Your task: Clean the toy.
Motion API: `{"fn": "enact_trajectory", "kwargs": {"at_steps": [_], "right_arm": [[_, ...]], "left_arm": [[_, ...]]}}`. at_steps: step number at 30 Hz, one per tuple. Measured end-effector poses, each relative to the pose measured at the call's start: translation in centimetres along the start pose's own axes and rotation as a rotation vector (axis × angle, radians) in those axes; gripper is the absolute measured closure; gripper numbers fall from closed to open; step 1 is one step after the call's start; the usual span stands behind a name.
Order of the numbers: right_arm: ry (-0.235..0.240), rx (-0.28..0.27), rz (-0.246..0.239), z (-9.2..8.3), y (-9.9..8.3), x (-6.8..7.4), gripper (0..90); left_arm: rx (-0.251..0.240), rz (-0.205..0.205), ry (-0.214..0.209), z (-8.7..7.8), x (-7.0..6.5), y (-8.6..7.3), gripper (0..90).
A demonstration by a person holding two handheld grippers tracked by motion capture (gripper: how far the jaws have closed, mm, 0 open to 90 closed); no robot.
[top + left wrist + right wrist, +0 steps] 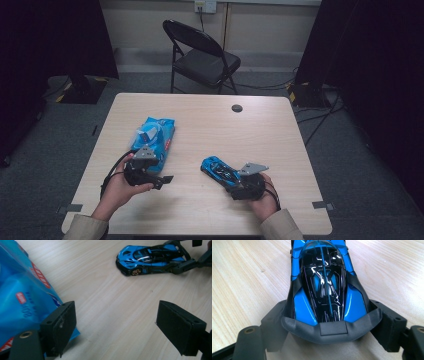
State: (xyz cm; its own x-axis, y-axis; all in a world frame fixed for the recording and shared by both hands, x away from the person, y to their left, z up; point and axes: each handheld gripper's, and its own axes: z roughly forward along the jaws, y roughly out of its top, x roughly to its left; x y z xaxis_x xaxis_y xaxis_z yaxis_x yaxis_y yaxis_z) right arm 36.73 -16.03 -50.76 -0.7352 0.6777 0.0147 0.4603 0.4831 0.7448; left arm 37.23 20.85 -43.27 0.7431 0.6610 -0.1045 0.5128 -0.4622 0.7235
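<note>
A blue and black toy car rests on the wooden table, right of centre, nose pointing away to the left. My right gripper is shut on its tail. In the right gripper view both jaws press against the sides of the car's rear wing, either side of the right gripper. A blue snack bag lies left of centre. My left gripper hovers open just beside the bag's near end. In the left gripper view the left gripper holds nothing, with the bag at its left jaw and the car ahead.
A black folding chair stands beyond the table's far edge. A round black cable hole sits near the far edge of the tabletop. Cables run across the floor at the right, and dark curtains hang on both sides.
</note>
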Motion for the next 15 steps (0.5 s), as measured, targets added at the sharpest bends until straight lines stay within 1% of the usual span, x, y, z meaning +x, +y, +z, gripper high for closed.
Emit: {"fn": "enact_trajectory", "kwargs": {"at_steps": [2,5,7,10,13,14,15], "right_arm": [[0.000,0.000,0.000,0.0,0.0,0.0,23.8],[0.000,0.000,0.000,0.0,0.0,0.0,23.8],[0.000,0.000,0.000,0.0,0.0,0.0,23.8],[0.000,0.000,0.000,0.0,0.0,0.0,23.8],[0.000,0.000,0.000,0.0,0.0,0.0,23.8],[0.000,0.000,0.000,0.0,0.0,0.0,23.9],[0.000,0.000,0.000,0.0,0.0,0.0,23.8]], "left_arm": [[0.000,-0.004,0.001,-0.1,0.3,0.4,16.2],[0.006,0.016,0.021,-0.3,0.8,0.9,16.2],[0.008,0.010,0.026,-0.2,1.1,1.2,16.2],[0.001,0.007,0.020,-0.2,1.5,1.7,16.1],[0.004,0.003,0.025,0.0,1.7,2.3,16.2],[0.007,0.009,0.032,0.0,1.8,2.5,16.3],[0.006,0.003,0.034,0.0,1.9,2.6,16.3]]}}
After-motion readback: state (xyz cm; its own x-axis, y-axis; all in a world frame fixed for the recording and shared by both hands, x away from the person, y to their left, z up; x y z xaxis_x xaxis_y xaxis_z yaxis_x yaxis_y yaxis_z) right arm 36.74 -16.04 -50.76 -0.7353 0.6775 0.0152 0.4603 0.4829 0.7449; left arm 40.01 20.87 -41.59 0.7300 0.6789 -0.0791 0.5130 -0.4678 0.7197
